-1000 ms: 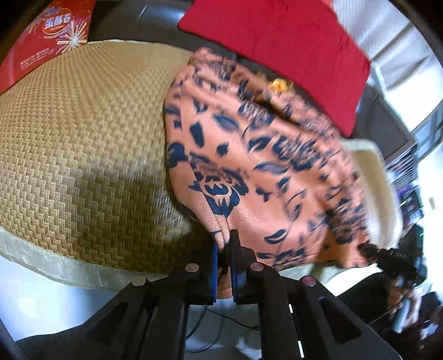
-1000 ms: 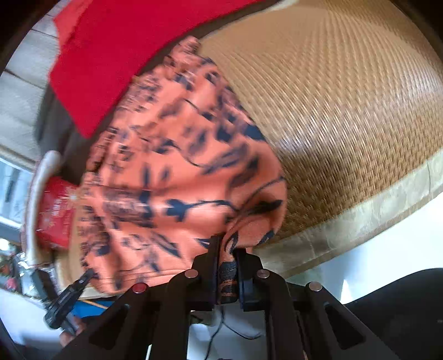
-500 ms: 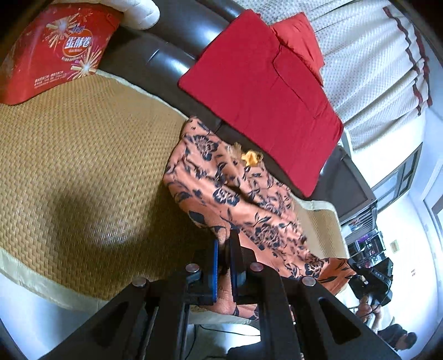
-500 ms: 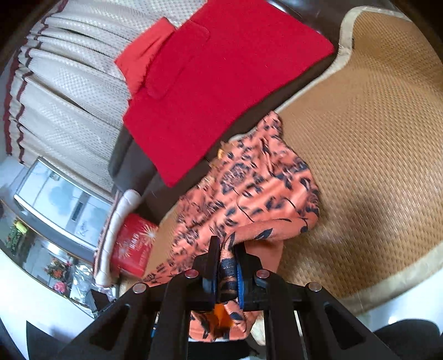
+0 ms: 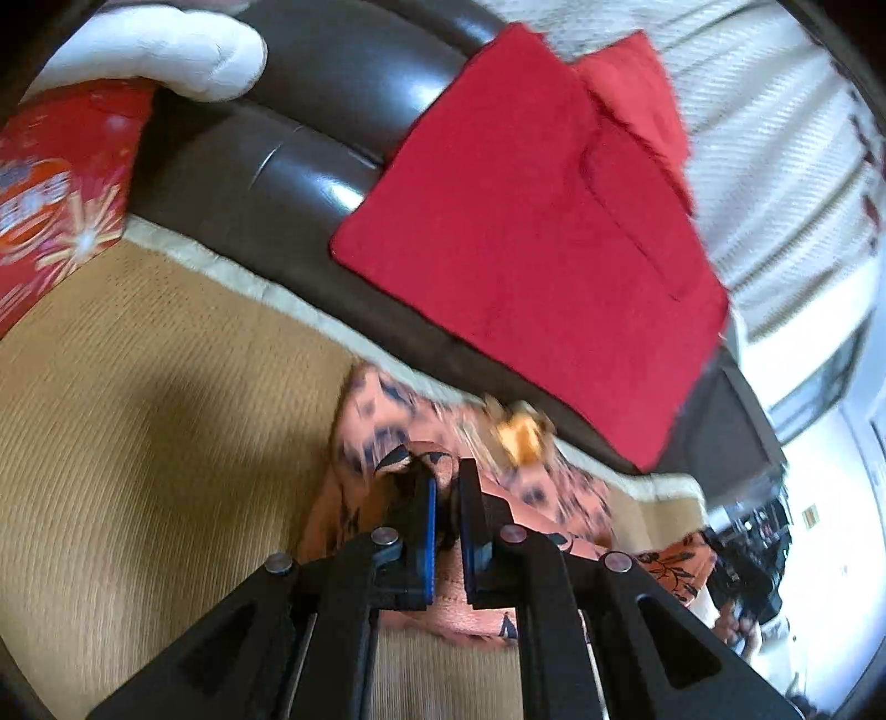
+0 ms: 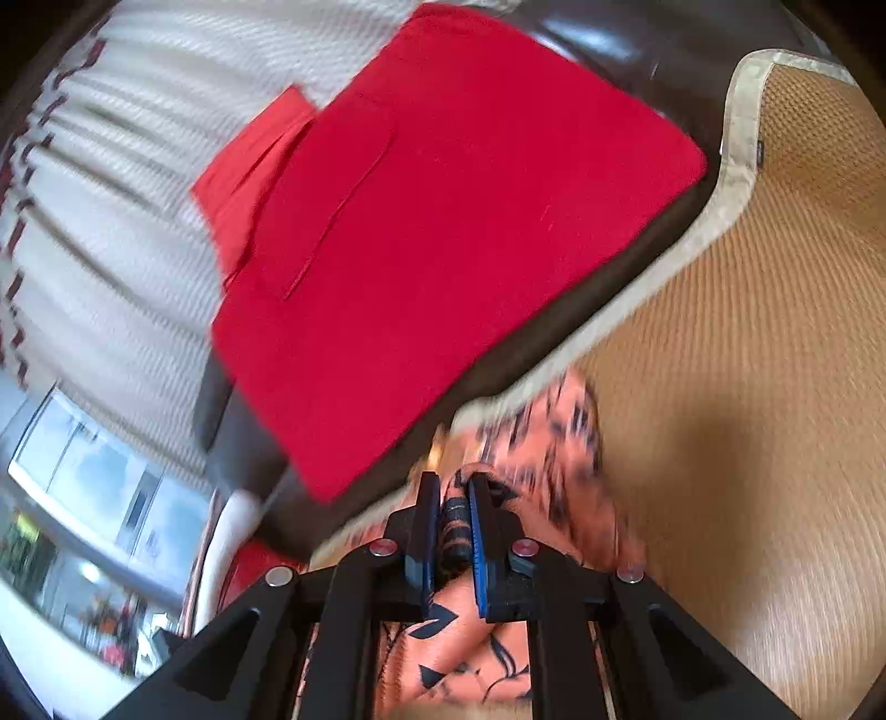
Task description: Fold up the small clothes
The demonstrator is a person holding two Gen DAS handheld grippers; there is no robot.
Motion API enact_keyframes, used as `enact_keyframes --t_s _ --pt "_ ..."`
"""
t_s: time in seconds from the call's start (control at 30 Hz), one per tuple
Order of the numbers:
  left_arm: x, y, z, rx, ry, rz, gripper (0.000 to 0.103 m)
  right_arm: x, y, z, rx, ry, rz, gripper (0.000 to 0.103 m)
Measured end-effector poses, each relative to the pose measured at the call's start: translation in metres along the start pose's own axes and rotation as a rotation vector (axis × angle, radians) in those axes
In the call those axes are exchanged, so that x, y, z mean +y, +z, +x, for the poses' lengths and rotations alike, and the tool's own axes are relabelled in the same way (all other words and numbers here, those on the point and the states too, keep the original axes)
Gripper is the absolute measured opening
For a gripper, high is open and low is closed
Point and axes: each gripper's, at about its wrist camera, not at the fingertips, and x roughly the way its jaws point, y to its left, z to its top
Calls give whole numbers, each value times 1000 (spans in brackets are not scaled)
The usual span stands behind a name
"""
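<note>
An orange garment with a dark blue floral print [image 5: 376,437] lies on the woven straw mat [image 5: 138,415] of a sofa seat. My left gripper [image 5: 447,482] is shut on a fold of its edge, carried over the garment toward the sofa back. My right gripper [image 6: 454,493] is shut on another bunched edge of the same garment [image 6: 559,443], also near the sofa back. Both views are motion-blurred. Most of the garment is hidden under the grippers.
A red cushion [image 5: 531,221] leans on the dark leather backrest [image 5: 310,138]; it also shows in the right wrist view [image 6: 432,221]. A red printed box [image 5: 50,210] and a white pillow [image 5: 166,50] are at the left. Curtains [image 6: 111,166] hang behind.
Both grippers have carried the held garment edges forward from the mat's front edge toward the sofa back, folding the garment over itself. The cushion and backrest now loom much closer.
</note>
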Motion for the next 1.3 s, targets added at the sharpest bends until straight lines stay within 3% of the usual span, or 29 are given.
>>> enact_keyframes --t_s 0.13,0.17,0.27,0.33,0.4,0.43,0.5,0.63,0.73,0.83,0.93,1.1,1.3 --pt "23 21 68 -1 130 -86 10 -27 28 52 -74 -95 63 11" --pt "34 21 81 -18 153 -132 11 -37 31 65 -86 -111 91 15" --pt "53 15 89 -77 164 -194 24 -64 25 83 -108 -106 178 15" --pt "59 14 85 -101 197 -258 33 -69 20 90 -97 -122 156 15" --pt "51 16 76 -109 115 -259 39 -54 18 101 -4 -119 45 15" --pt "44 16 71 -105 117 -229 46 -37 14 103 43 -102 -48 15" --pt "21 12 62 -77 215 -134 51 -12 5 103 95 -71 -171 15" --pt "-4 -11 46 -39 221 -52 52 29 -23 111 308 23 -315 15" --pt "-6 -41 46 23 223 -49 52 51 -57 123 455 23 -425 15" --pt "-6 -55 63 145 209 -52 52 62 -84 140 531 30 -465 15" --pt "-10 -58 76 217 172 -26 52 75 -107 176 603 22 -493 15" --pt "-28 -54 94 271 133 35 52 97 -107 222 569 22 -461 15" --pt "-47 -42 122 264 65 91 52 91 -79 244 229 14 -284 15"
